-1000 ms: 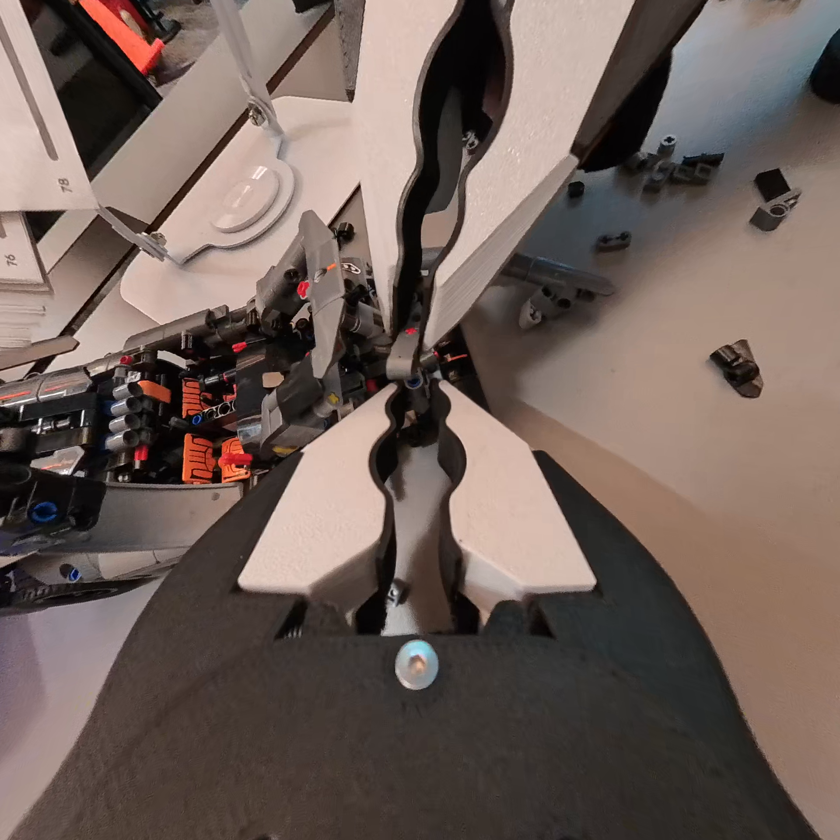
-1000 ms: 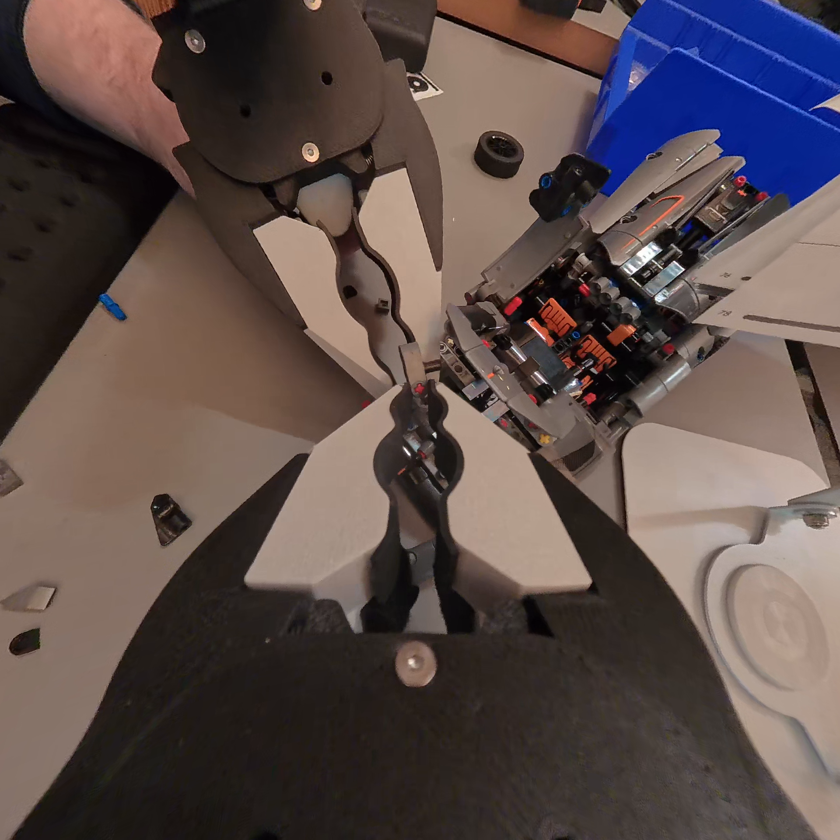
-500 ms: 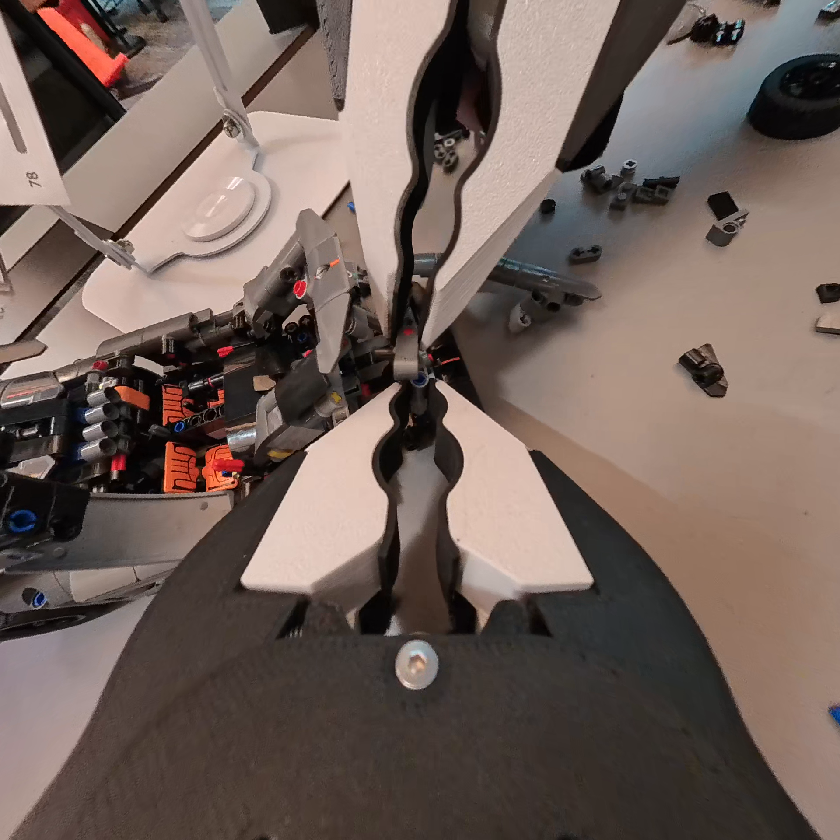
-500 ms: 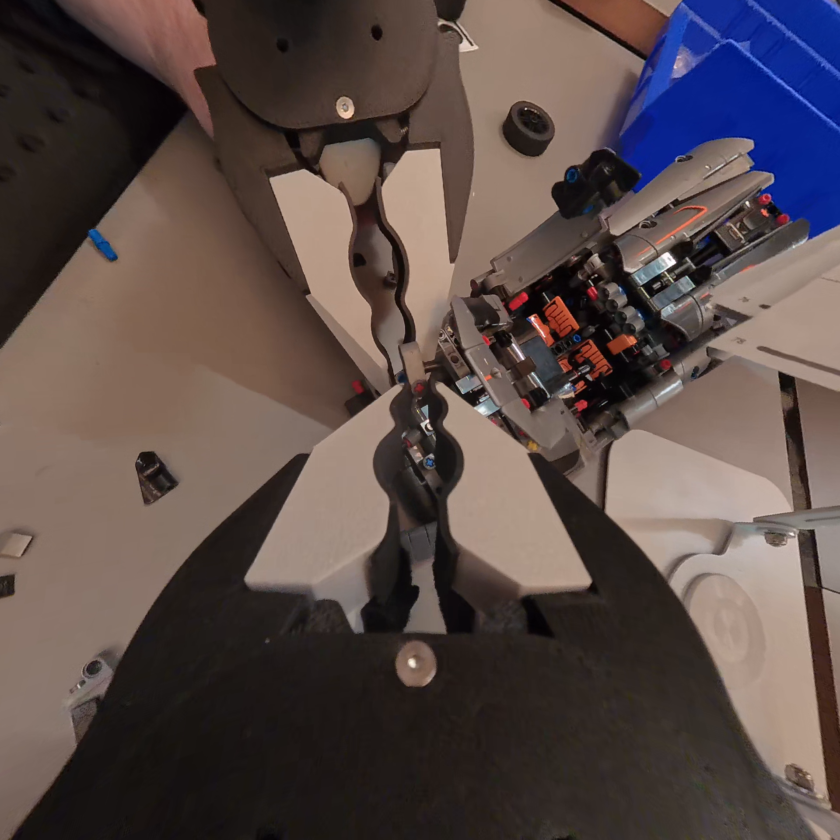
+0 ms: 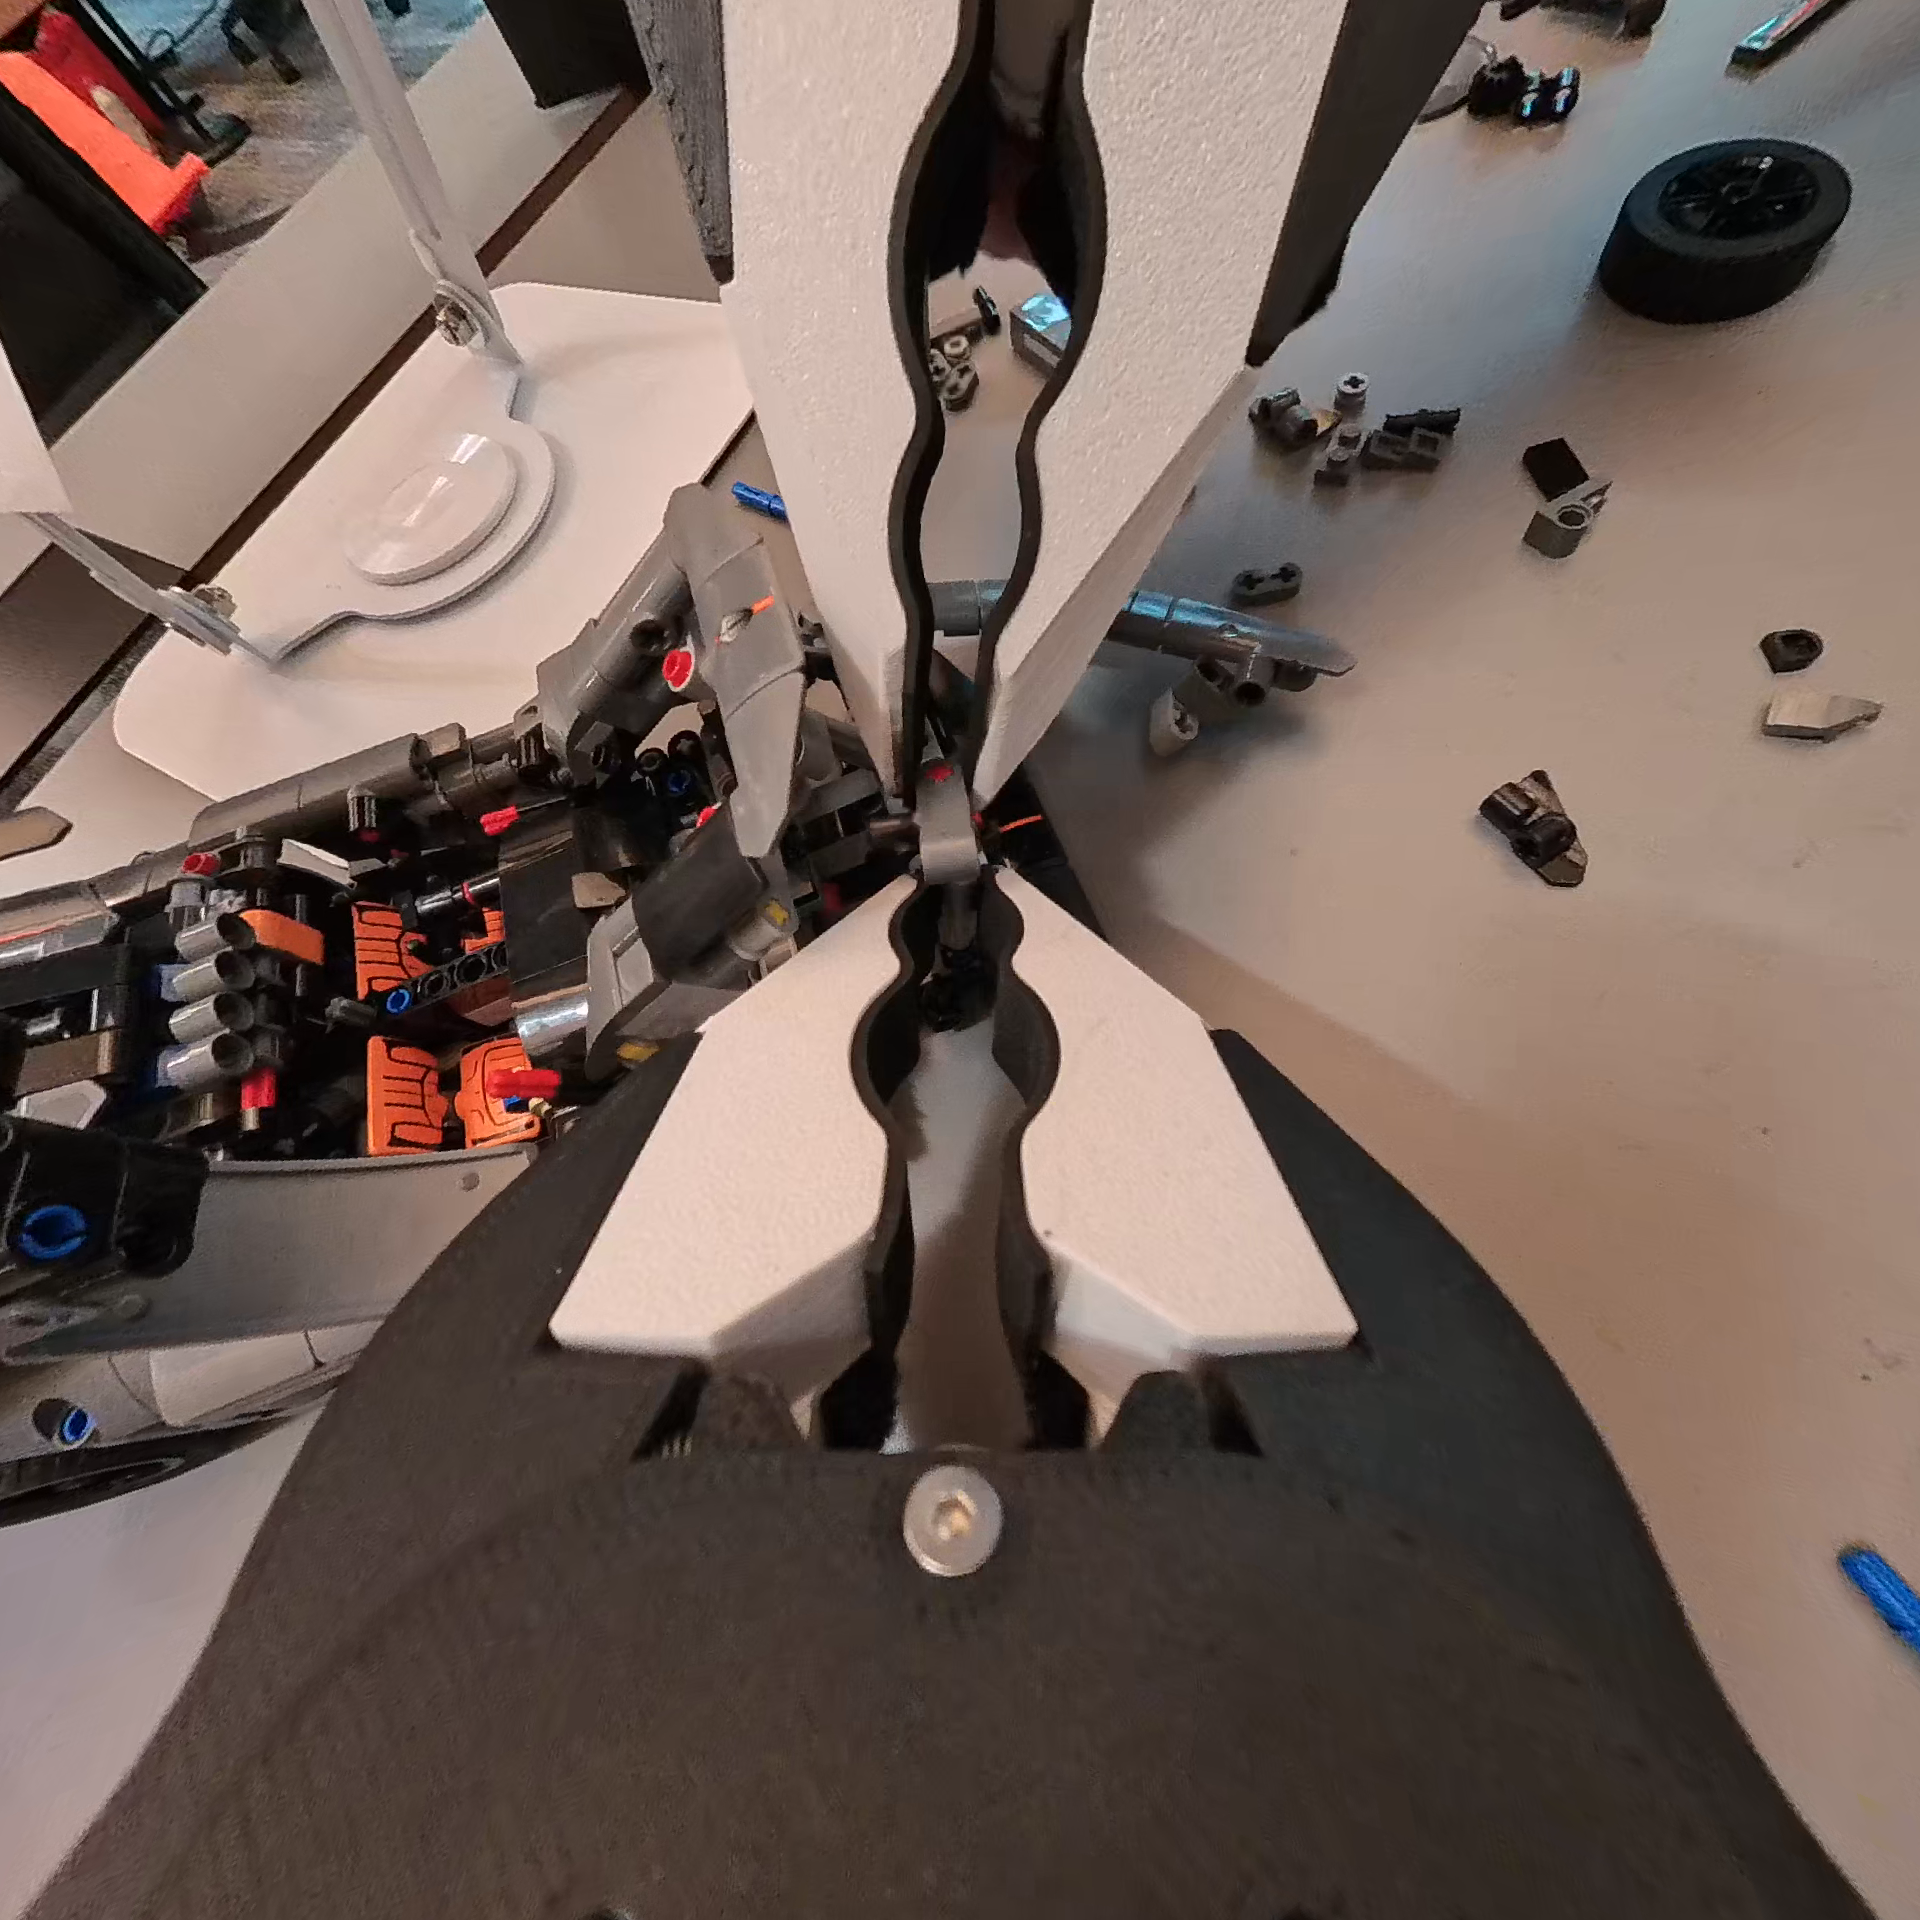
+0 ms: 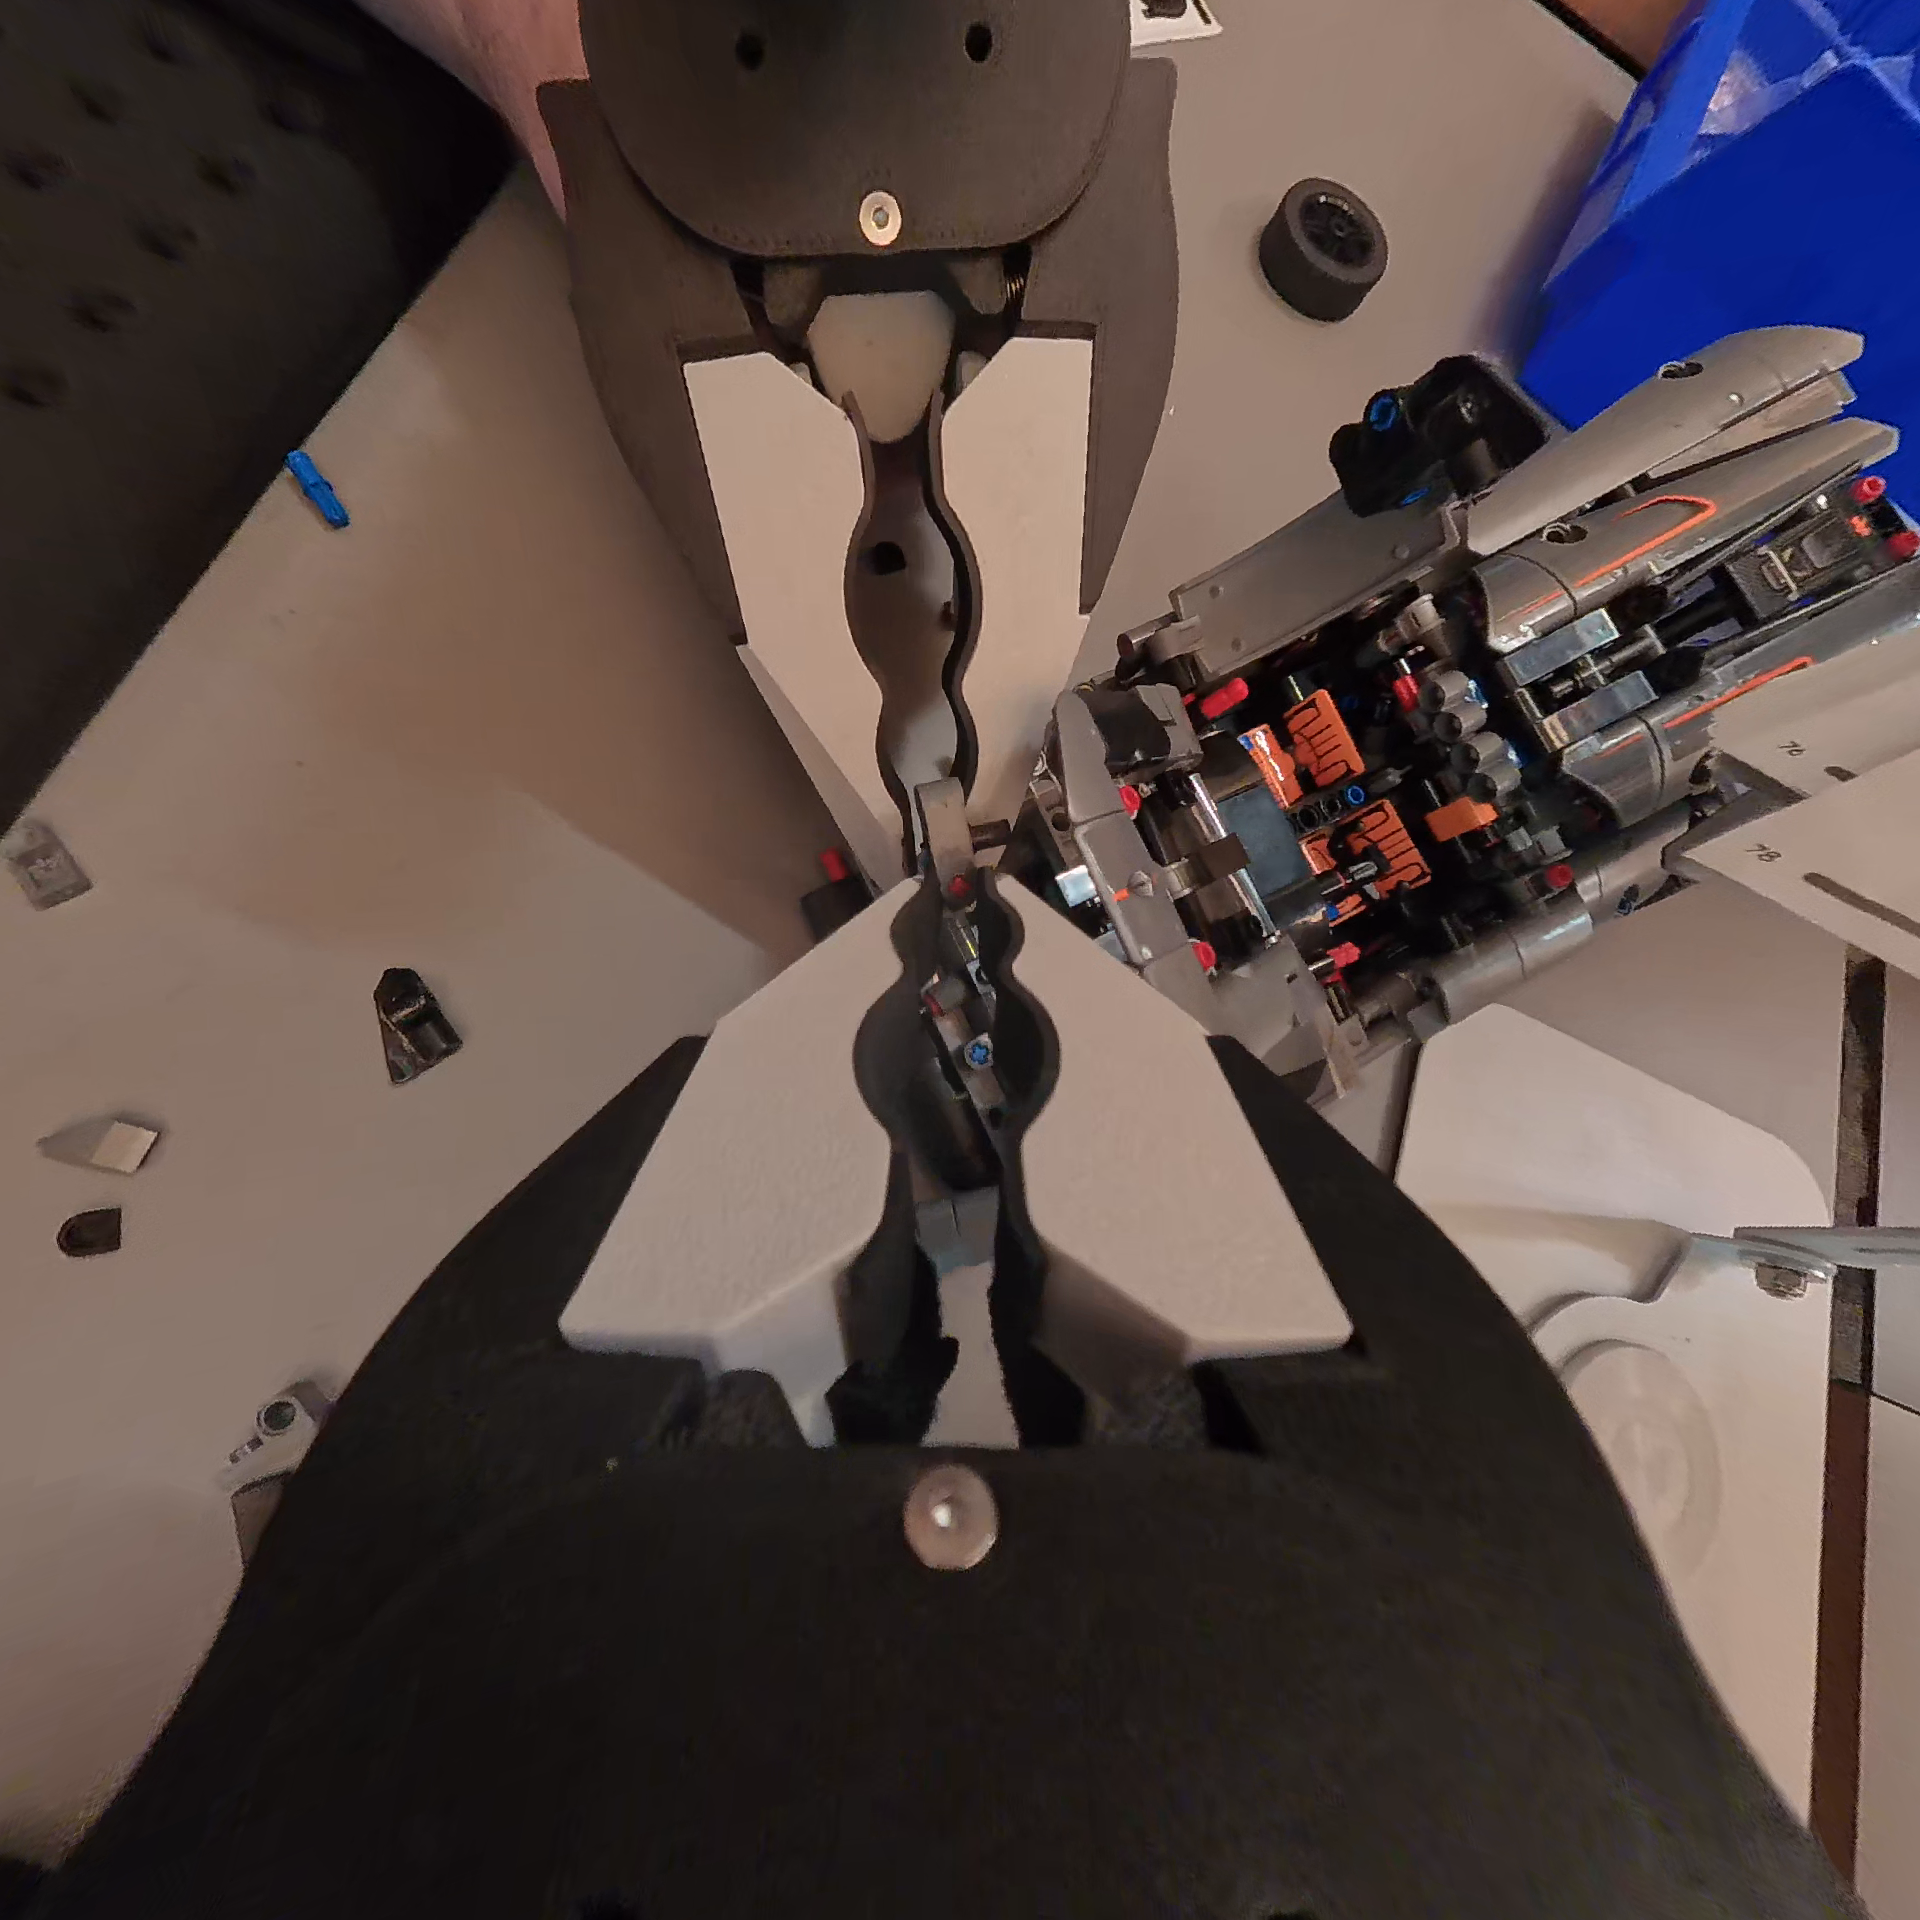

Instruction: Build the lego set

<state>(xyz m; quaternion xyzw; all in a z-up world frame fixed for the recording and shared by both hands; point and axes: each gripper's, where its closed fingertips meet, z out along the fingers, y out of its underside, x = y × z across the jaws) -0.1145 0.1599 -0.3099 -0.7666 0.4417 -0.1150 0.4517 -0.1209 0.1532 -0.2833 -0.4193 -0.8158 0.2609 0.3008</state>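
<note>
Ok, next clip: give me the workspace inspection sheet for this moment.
Surface: pale tabletop, bare in the middle.
Job's things: part-built grey, black and orange model car lying at the table edge; small grey connector piece at its near end.
Clutter: loose black wheel, scattered small dark pieces, blue pin, grey pieces along the edge.
Grippers: left gripper and right gripper meet tip to tip, both shut on the small grey connector piece.
Cables: nothing seen.
Surroundings: blue bin behind the car; white stand base beside it; a person's forearm behind the left gripper.
</note>
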